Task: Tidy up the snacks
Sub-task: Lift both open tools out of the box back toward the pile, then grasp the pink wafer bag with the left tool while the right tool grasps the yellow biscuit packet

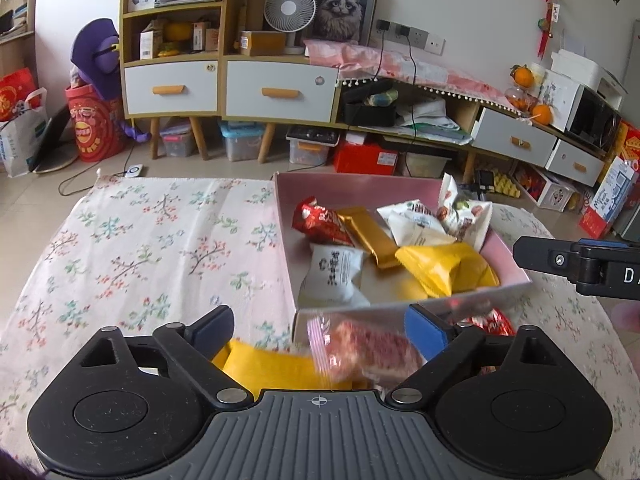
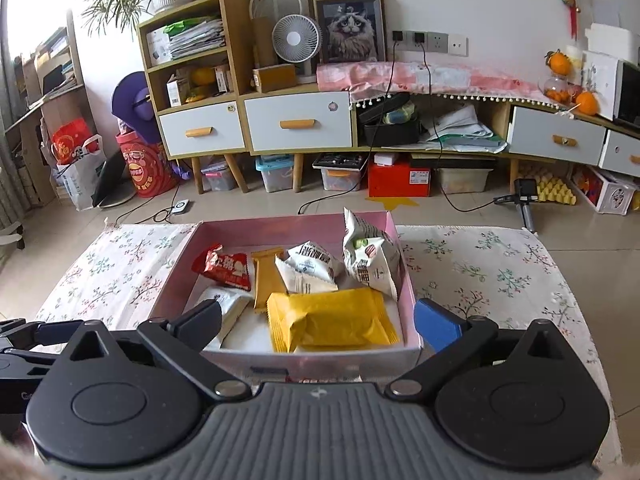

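A pink box (image 1: 352, 188) (image 2: 280, 232) on the floral cloth holds several packets: a red one (image 1: 320, 222) (image 2: 226, 268), a gold bar (image 1: 370, 236) (image 2: 268, 280), white ones (image 1: 416, 220) (image 2: 308, 268) and a big yellow one (image 1: 444, 266) (image 2: 332, 320). My left gripper (image 1: 318, 322) is open before the box's near wall. A blurred clear packet with pink contents (image 1: 360, 352) and a yellow packet (image 1: 272, 368) lie between its fingers, unpressed. A red packet (image 1: 492, 322) lies beyond the blue pad. My right gripper (image 2: 320, 320) is open, its fingers on either side of the box's near end.
The floral cloth (image 1: 140, 240) (image 2: 480, 272) covers a low table. The right gripper's body (image 1: 580, 268) shows at the right of the left wrist view. Behind stand cabinets with white drawers (image 2: 298, 120), storage bins and cables on the tiled floor.
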Tool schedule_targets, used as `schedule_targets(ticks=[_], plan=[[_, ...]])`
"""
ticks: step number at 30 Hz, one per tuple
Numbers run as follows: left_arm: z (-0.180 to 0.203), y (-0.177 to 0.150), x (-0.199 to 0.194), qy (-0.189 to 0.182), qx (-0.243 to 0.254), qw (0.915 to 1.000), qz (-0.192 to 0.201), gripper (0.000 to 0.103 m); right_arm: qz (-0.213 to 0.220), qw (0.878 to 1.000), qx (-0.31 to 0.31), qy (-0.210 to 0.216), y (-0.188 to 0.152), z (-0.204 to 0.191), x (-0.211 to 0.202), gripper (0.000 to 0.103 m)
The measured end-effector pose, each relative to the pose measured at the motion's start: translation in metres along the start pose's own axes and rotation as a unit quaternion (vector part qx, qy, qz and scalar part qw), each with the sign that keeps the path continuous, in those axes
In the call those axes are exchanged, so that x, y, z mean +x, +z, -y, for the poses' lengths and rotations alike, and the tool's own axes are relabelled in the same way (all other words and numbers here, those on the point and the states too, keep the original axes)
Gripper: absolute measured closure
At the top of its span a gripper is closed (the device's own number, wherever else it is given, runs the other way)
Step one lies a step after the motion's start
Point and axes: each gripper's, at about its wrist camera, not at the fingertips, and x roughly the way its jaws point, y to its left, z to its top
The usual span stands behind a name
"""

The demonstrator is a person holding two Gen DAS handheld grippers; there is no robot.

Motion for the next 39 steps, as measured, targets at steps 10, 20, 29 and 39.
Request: schedule_targets(ticks=[10, 20, 29, 39], plan=[[-0.008, -0.023, -0.016, 0.002, -0.004, 1.0, -0.004, 0.004, -0.012, 1.0, -0.018, 0.004, -0.023, -0.004, -0.015, 0.0], [-0.012, -0.05, -0.012, 0.03, 0.054, 0.998, -0.011, 0.004, -0.035, 0.999, -0.041, -0.008, -0.052, -0.005, -0.021, 0.0], [-0.011, -0.057, -0.008, 0.005, 0.1, 0.9949, 0.008, 0.004, -0.034, 0.995, -0.09, -0.001, -0.069, -0.004, -0.02, 0.0], [-0.002, -0.043, 0.005, -0.054, 0.094, 0.9935, 0.034, 0.006, -0.05, 0.995, -0.091, -0.003, -0.077, 0.007, -0.003, 0.001]])
